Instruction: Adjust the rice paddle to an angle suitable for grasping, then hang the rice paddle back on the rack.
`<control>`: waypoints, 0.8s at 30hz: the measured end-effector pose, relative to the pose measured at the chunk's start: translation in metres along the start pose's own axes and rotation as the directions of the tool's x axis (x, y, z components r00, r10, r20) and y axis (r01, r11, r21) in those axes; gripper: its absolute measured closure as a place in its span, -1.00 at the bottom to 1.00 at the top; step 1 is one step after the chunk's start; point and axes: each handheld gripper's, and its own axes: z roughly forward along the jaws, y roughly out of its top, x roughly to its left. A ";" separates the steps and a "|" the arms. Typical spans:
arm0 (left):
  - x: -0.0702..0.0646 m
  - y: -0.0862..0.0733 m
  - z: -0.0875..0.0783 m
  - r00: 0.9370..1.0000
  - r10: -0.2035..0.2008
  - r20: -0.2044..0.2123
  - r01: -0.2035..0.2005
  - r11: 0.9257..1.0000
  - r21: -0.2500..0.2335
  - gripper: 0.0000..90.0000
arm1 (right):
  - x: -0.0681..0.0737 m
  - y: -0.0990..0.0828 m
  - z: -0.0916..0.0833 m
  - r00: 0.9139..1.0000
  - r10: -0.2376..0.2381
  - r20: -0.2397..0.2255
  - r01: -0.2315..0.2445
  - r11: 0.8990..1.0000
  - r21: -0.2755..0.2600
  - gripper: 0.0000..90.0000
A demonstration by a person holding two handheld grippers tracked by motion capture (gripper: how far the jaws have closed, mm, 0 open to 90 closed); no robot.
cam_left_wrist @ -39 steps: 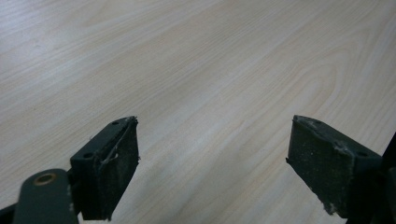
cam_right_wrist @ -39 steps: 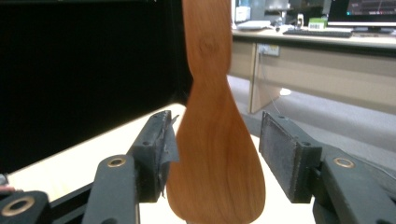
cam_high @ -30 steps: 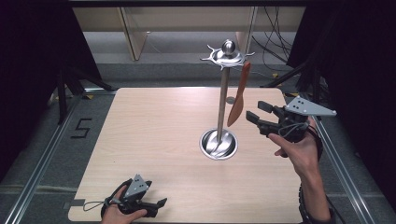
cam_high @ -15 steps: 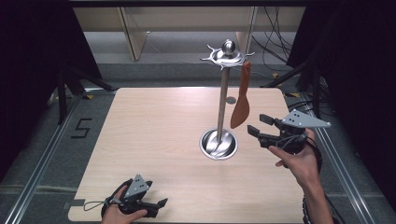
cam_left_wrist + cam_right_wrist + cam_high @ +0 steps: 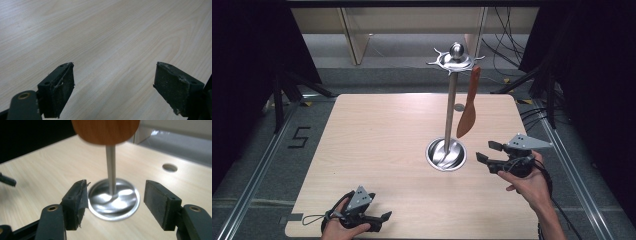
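A steel utensil stand [image 5: 451, 107] rises from a round base [image 5: 437, 159] right of the table's middle, with a hooked crown at its top [image 5: 455, 58]. A brown wooden spatula [image 5: 468, 110] hangs from one hook, blade down, free of both grippers. My right gripper [image 5: 485, 152] is low and just right of the base, open; its jaws have just been opening and nothing is between them. In the right gripper view the base [image 5: 126, 203], the pole [image 5: 110, 167] and the spatula blade [image 5: 106, 130] lie ahead of the right gripper [image 5: 115, 203]. My left gripper [image 5: 382, 222] rests open at the front edge.
The light wooden table [image 5: 377, 140] has a small round hole [image 5: 459, 106] behind the stand. In the left gripper view the left gripper [image 5: 113, 90] faces bare wood [image 5: 105, 37]. Dark curtains flank the table, and cables lie on the floor at the back right.
My right gripper has sunk from beside the spatula blade to near the tabletop by the stand's base. The spatula, tilted before, now hangs straighter. The left gripper has stayed put.
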 end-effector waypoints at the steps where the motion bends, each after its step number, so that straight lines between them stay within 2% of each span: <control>1: 0.000 0.000 0.000 1.000 -0.002 0.001 0.002 1.000 0.001 -0.65 | 0.002 -0.003 0.002 1.000 0.016 -0.003 -0.016 1.000 0.005 -0.19; 3: 0.000 0.000 -0.001 1.000 0.004 0.001 -0.004 1.000 0.017 -0.65 | 0.003 -0.009 0.003 1.000 0.018 -0.004 -0.018 1.000 0.024 -0.20; 4: -0.001 -0.001 0.000 1.000 -0.008 0.008 0.008 1.000 0.015 -0.65 | 0.002 -0.011 0.004 1.000 0.014 0.004 -0.014 0.999 0.036 -0.20; 5: -0.002 -0.001 0.000 1.000 -0.026 0.007 0.026 1.000 0.004 -0.65 | 0.000 -0.014 0.005 1.000 -0.027 0.011 0.026 0.999 0.035 -0.20; 6: -0.002 0.000 -0.001 1.000 -0.009 0.003 0.009 1.000 0.004 -0.65 | 0.001 -0.016 0.005 1.000 0.001 0.008 -0.002 0.998 0.056 -0.20; 7: -0.002 0.000 0.000 1.000 -0.010 0.004 0.010 1.000 0.003 -0.65 | 0.001 -0.020 0.006 1.000 0.011 0.011 -0.011 0.998 0.062 -0.20; 10: -0.003 -0.001 -0.001 1.000 -0.024 -0.002 0.024 1.000 0.007 -0.65 | 0.000 -0.026 0.005 1.000 0.012 0.010 -0.012 0.996 0.085 -0.20; 12: 0.002 0.000 -0.001 1.000 0.026 -0.007 -0.026 1.000 0.011 -0.65 | 0.001 -0.029 0.004 1.000 0.021 0.003 -0.021 0.995 0.100 -0.20; 13: 0.001 -0.001 -0.002 1.000 0.012 -0.006 -0.012 1.000 0.011 -0.65 | 0.000 -0.032 0.003 1.000 0.011 0.006 -0.012 0.995 0.101 -0.21; 15: 0.000 -0.002 -0.003 1.000 0.004 -0.003 -0.004 1.000 0.017 -0.65 | 0.000 -0.035 0.001 1.000 0.022 0.009 -0.023 0.993 0.114 -0.21; 16: -0.001 -0.002 -0.002 1.000 -0.008 -0.002 0.008 1.000 0.005 -0.65 | -0.001 -0.037 0.000 1.000 0.017 0.010 -0.018 0.993 0.114 -0.21; 17: 0.000 -0.001 -0.003 1.000 0.010 -0.013 -0.010 1.000 0.009 -0.65 | -0.001 -0.038 -0.001 1.000 0.020 0.004 -0.021 0.993 0.118 -0.21; 18: 0.000 -0.001 -0.003 1.000 0.011 -0.011 -0.011 1.000 0.010 -0.65 | -0.002 -0.039 -0.002 1.000 0.007 0.007 -0.008 0.993 0.118 -0.21; 19: 0.000 -0.002 -0.003 1.000 0.008 -0.009 -0.008 1.000 0.011 -0.65 | -0.001 -0.041 -0.002 1.000 0.025 0.012 -0.026 0.993 0.114 -0.21; 20: 0.000 -0.002 -0.003 1.000 0.006 -0.010 -0.006 1.000 0.008 -0.65 | -0.003 -0.041 -0.002 1.000 0.004 0.009 -0.005 0.993 0.114 -0.21; 21: 0.000 -0.002 -0.003 1.000 0.012 -0.015 -0.012 1.000 0.009 -0.65 | -0.001 -0.042 -0.003 1.000 0.027 0.008 -0.028 0.992 0.121 -0.21; 24: -0.001 -0.004 -0.004 1.000 -0.025 -0.010 0.025 1.000 0.004 -0.65 | -0.001 -0.042 -0.003 1.000 0.019 0.001 -0.019 0.992 0.127 -0.21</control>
